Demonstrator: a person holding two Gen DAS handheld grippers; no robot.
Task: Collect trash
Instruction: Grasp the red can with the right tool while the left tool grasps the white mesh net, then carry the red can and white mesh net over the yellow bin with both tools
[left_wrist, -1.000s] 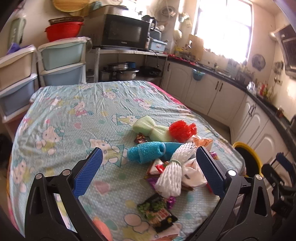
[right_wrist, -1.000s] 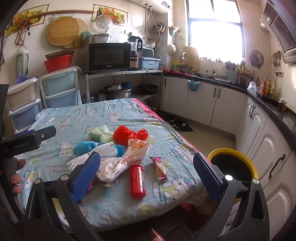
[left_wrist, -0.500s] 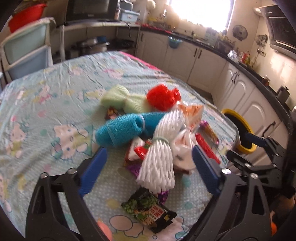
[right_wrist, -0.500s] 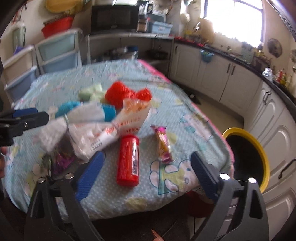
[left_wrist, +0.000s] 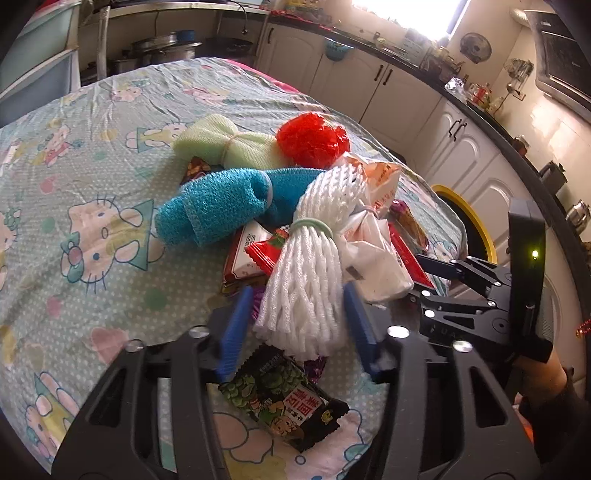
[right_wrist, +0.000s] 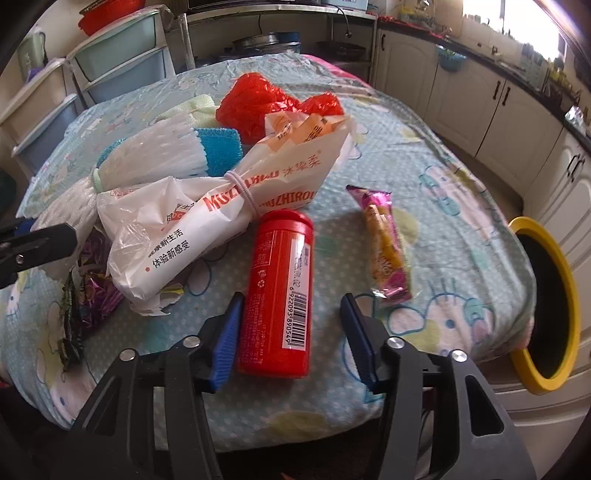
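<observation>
A pile of trash lies on the cartoon-print tablecloth (left_wrist: 74, 192). My left gripper (left_wrist: 299, 325) is open, its blue pads on either side of the white foam net bundle (left_wrist: 310, 280). My right gripper (right_wrist: 291, 332) is open around the lower end of the red canister (right_wrist: 280, 295), which lies on its side. A white plastic bag (right_wrist: 207, 218), a pink snack wrapper (right_wrist: 384, 251), a red net ball (left_wrist: 310, 140), a blue net sleeve (left_wrist: 221, 206) and a black snack packet (left_wrist: 284, 398) lie nearby. The yellow-rimmed bin (right_wrist: 546, 306) stands right of the table.
A pale green net sleeve (left_wrist: 221, 144) and several small wrappers (left_wrist: 255, 251) sit in the pile. White kitchen cabinets (right_wrist: 480, 96) run along the right. Plastic drawers (right_wrist: 110, 62) stand behind the table. The right gripper's body shows in the left wrist view (left_wrist: 480, 295).
Both grippers have moved forward and down to the table. The left one now straddles the white foam net; the right one now straddles the red canister. Both jaws have narrowed.
</observation>
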